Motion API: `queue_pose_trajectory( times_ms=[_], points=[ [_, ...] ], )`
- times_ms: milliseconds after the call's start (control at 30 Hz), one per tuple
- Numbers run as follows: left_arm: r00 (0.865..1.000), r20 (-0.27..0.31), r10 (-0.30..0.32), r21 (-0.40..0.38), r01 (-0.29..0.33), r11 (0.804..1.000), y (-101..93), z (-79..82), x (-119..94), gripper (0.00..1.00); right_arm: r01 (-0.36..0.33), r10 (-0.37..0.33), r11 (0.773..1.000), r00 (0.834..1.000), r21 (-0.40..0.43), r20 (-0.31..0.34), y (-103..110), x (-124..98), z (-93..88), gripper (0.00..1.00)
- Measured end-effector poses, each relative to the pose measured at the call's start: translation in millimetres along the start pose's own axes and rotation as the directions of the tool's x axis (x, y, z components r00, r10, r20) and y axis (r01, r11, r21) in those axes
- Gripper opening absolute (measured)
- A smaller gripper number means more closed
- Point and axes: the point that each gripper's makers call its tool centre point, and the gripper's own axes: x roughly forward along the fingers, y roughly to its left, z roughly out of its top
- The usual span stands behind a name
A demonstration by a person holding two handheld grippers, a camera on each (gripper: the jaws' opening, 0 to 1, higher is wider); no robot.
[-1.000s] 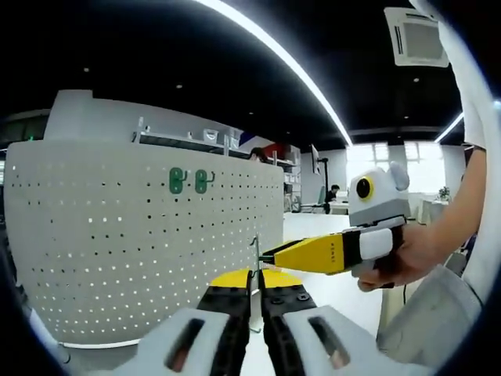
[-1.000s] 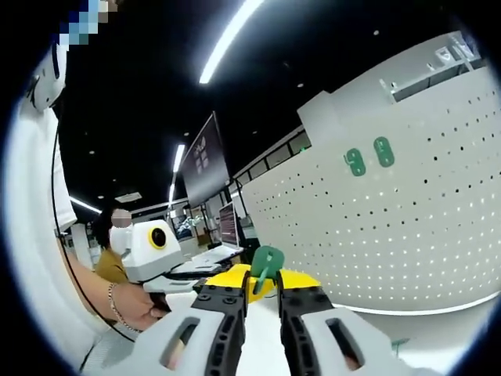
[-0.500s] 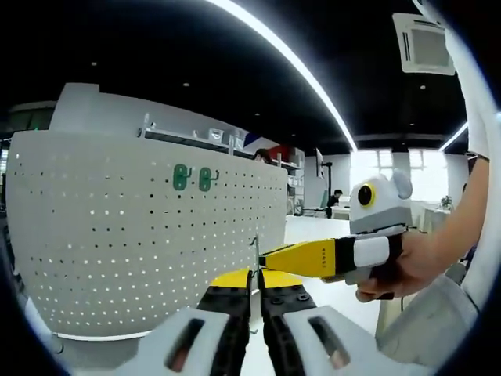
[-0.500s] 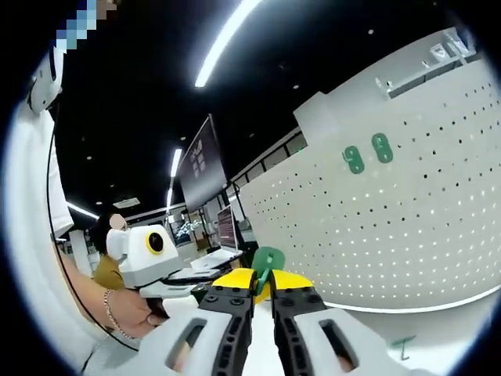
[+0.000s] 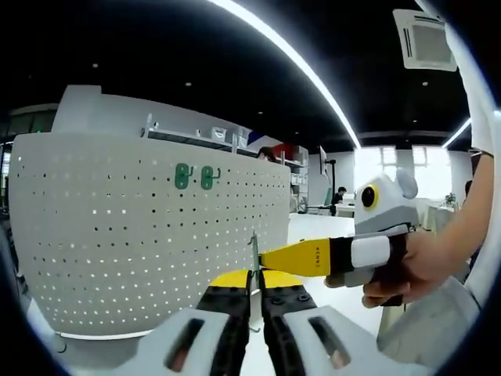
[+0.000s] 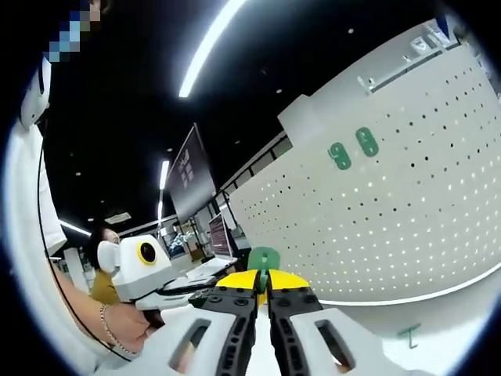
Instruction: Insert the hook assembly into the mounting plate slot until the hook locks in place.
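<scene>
Two grippers meet by the white board (image 5: 149, 235)

Left gripper (image 5: 255, 291) pinches one thin hook (image 5: 254, 254); right gripper (image 6: 262, 291) pinches one green plate (image 6: 263, 260). Two green hooks (image 6: 350, 149) hang up.

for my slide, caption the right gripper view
Right gripper pinching a green plastic plate before a white perforated pegboard.

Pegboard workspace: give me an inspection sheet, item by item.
Surface: white pegboard standing upright, rows of holes.
Job's things: two green hooks already on the board; thin metal part pinched in the left claw; green hook piece in the right claw.
Clutter: small green part lying near the board's foot.
Grippers: both shut on their parts.
Cables: nothing seen.
Surroundings: office, ceiling strip lights, monitors.
</scene>
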Motion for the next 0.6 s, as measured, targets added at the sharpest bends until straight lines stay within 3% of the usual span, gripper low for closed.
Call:
queue_pose_trajectory(
  times_ms=[200,600],
  points=[
    [1.0,-0.01,0.0,-0.001,0.0,1.0,1.8,-0.6,0.0,0.07,0.001,-0.001,1.0,1.0,-0.015,-0.002,1.2,-0.4,0.0,0.01],
    [0.997,-0.073,-0.022,0.02,0.024,1.0,5.6,-12.5,3.3,0.61,0.005,-0.005,1.0,1.0,-0.001,-0.006,-2.6,-1.3,-1.9,0.01]
  ],
)
